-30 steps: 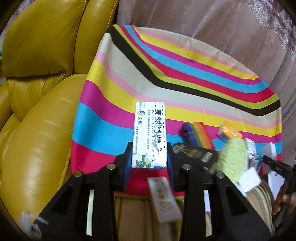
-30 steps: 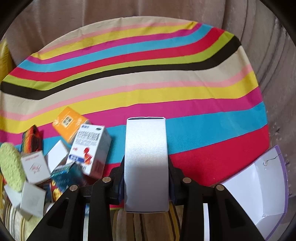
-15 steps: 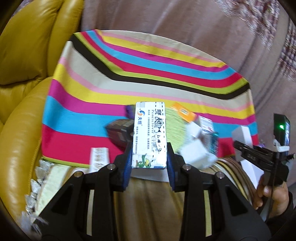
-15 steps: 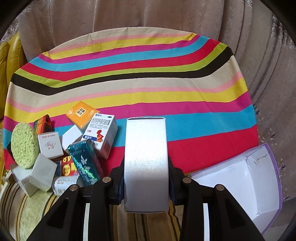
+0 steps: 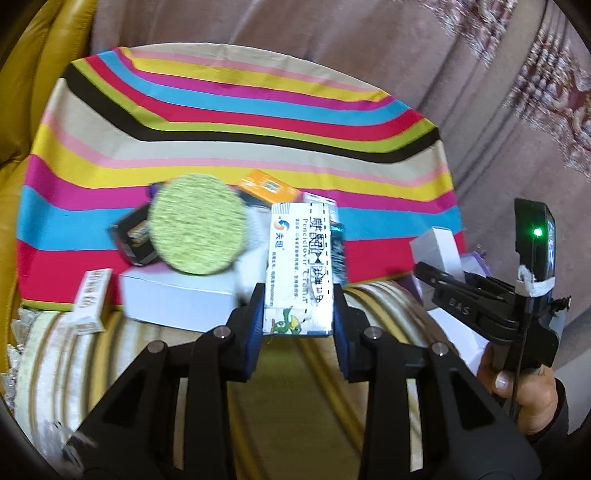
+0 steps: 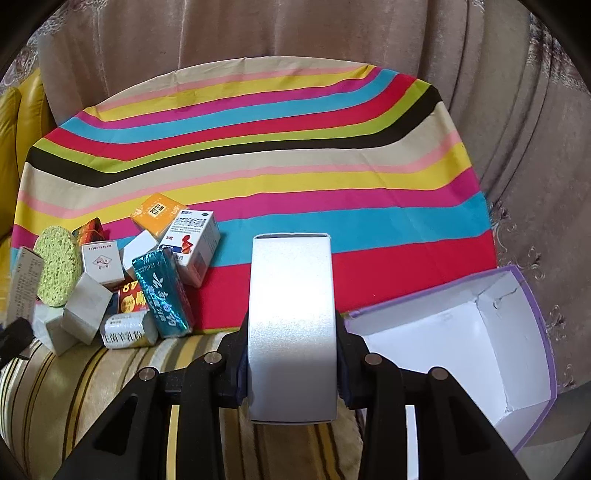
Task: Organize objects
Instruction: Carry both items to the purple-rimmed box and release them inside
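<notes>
My left gripper (image 5: 298,314) is shut on a white medicine box with blue print and a green cartoon (image 5: 301,266), held above the near edge of the striped cloth (image 5: 229,122). My right gripper (image 6: 291,365) is shut on a plain silver box (image 6: 291,317). It shows at the right of the left wrist view too, as the right gripper (image 5: 432,271) with a hand on its handle. An open white box with purple rim (image 6: 465,339) lies right of the silver box. A pile of small boxes lies left, among them a teal foil box (image 6: 162,295), a white-and-blue box (image 6: 192,240) and an orange box (image 6: 159,212).
A round green sponge (image 5: 197,225) leans on the pile, over a flat white box (image 5: 177,295). A yellow leather armchair (image 5: 22,110) stands left. Beige curtains (image 6: 295,33) hang behind. A striped cushion (image 6: 110,373) runs along the near edge.
The left gripper has swung to the right with its box, from the armchair side past the pile toward the right gripper. The right gripper has drawn back, bringing more of the open box into view.
</notes>
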{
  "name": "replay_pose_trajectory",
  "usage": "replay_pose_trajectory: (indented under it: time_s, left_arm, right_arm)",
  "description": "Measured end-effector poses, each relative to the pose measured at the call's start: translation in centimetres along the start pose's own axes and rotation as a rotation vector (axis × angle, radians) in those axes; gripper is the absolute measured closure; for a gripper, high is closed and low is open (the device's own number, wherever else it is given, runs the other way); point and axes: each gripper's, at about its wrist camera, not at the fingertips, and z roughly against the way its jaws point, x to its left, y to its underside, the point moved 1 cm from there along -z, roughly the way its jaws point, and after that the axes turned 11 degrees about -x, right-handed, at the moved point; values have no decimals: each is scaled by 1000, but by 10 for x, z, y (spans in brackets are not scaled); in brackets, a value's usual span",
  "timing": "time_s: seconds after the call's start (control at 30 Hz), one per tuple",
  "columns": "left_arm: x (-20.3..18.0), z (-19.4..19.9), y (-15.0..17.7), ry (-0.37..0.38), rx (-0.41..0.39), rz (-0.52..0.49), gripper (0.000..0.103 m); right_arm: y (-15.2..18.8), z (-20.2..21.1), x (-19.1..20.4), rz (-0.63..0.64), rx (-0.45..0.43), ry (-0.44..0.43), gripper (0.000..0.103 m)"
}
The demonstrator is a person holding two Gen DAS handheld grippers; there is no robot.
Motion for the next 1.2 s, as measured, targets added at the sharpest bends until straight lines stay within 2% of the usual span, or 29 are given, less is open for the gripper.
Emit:
replay_pose_trajectory:
  time_s: [0.53, 1.1, 1.17, 1.2]
  left_arm:
    - [-70, -31, 10, 153, 107, -82, 66]
    - [-152, -79, 18, 313, 197, -138, 66]
    - [-160, -82, 19, 344, 201, -143, 65]
    - [-162, -83, 19, 356, 204, -144, 60]
  right_arm:
    - [17, 23, -61, -65, 5, 71, 66]
    - [32, 42, -131, -147, -3, 214, 65]
    - [33, 44, -138, -159, -5, 232, 65]
    - [34, 45, -141, -167, -4, 242, 64]
